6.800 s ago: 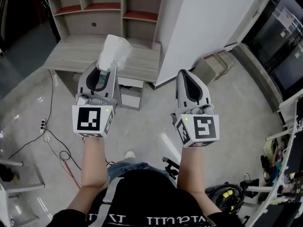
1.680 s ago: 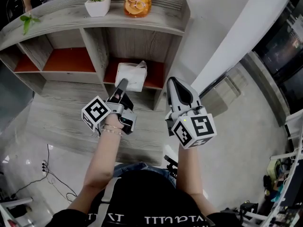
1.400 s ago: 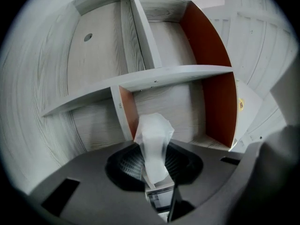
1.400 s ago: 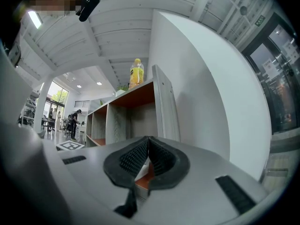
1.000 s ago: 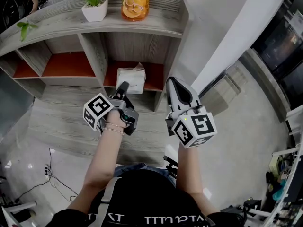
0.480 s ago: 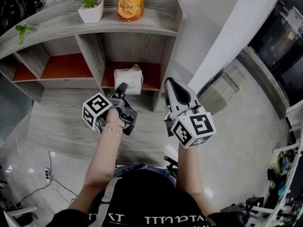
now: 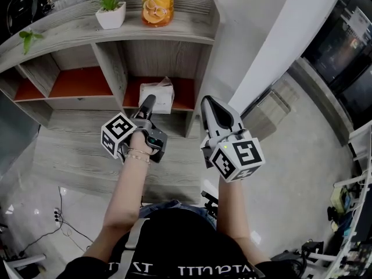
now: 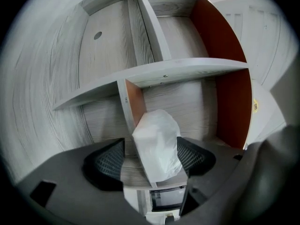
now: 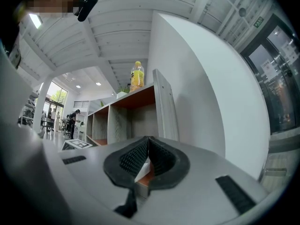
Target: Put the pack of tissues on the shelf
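Note:
The white plastic-wrapped pack of tissues (image 7: 158, 96) sits in the lower right compartment of the grey wooden shelf (image 7: 200, 68), on its red floor. My left gripper (image 7: 146, 104) points into that compartment, turned on its side. Its jaws have just been opening. In the left gripper view the pack (image 8: 157, 144) stands between the spread fingers of the left gripper (image 8: 150, 161), with a gap on one side. My right gripper (image 7: 210, 106) hangs just right of the shelf's side panel, shut with nothing in it; the right gripper view shows its pads (image 9: 140, 156) together.
A potted plant (image 7: 110, 13) and an orange drink bottle (image 7: 157, 2) stand on the shelf's top board. A desk surface (image 7: 75, 150) lies below the shelf. A white wall (image 7: 279, 39) rises close on the right. Other compartments (image 7: 78, 80) lie to the left.
The left gripper carried the pack from above the desk into the shelf compartment. In the last second its jaws spread off the pack, which stays on the red floor.

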The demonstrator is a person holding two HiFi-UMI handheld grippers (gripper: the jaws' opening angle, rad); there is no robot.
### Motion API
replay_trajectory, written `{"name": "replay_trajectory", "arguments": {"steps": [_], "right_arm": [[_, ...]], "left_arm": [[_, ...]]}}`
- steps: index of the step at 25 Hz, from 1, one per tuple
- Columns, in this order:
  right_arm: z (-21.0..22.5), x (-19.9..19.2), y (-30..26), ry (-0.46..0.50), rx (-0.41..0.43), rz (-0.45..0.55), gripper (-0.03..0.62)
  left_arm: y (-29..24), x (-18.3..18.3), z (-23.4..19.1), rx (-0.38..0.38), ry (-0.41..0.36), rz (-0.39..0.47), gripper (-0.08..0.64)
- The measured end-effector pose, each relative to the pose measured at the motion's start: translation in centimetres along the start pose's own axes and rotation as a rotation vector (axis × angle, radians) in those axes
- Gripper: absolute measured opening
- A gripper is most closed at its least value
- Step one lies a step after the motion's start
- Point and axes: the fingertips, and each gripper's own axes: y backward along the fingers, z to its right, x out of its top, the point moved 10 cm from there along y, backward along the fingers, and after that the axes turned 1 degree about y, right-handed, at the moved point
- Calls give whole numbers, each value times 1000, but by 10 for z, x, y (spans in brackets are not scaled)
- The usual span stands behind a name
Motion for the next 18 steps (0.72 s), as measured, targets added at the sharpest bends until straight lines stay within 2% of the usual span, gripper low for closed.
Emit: {"name": "replay_trajectory", "arguments": {"steps": [6, 9, 13, 18], "right_arm": [[-4, -4, 0, -8, 14, -13, 17], [-7, -8, 1, -18, 16, -22, 17], [-13, -16, -1, -30, 26, -43, 17], [-21, -23, -2, -35, 41, -66, 17]], "left_arm": [[9, 0, -2, -20, -7, 5, 373], [16, 0, 0, -37, -44, -4, 374], [24, -1, 3, -51, -154, -42, 374], [33, -1, 7, -15, -388, -55, 374]]}}
